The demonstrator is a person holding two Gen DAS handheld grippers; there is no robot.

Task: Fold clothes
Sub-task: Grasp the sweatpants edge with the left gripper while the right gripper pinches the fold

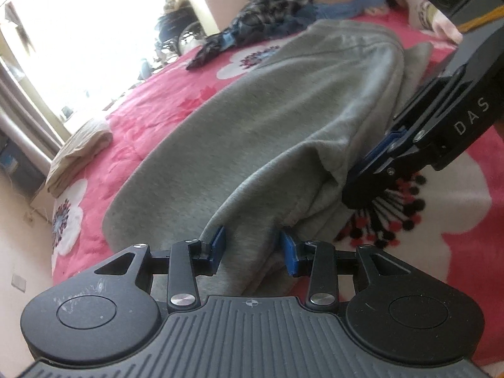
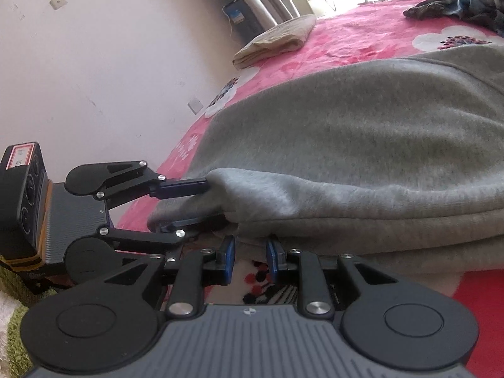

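Note:
A grey sweatshirt (image 1: 267, 119) lies folded in layers on a pink flowered bedspread (image 1: 456, 220). My left gripper (image 1: 253, 242) is at its near corner with a thick fold of the grey cloth between its blue pads. The jaws stand wide and the pads do not squeeze the cloth. In the right wrist view the left gripper (image 2: 201, 203) shows from the side, with one finger above and one below the sweatshirt (image 2: 362, 145) hem. My right gripper (image 2: 250, 249) rests at the lower folded edge, pads apart with the bedspread's flower print showing between them. From the left wrist view, the right gripper (image 1: 362, 173) lies against the garment's right side.
A folded beige cloth (image 1: 82, 154) (image 2: 277, 39) lies near the bed's far-left edge. A heap of dark plaid and blue clothes (image 1: 283, 9) (image 2: 456, 3) is piled at the far end. A pale wall and a bright window border the bed. A pale patterned sleeve (image 1: 425, 9) shows above the right gripper.

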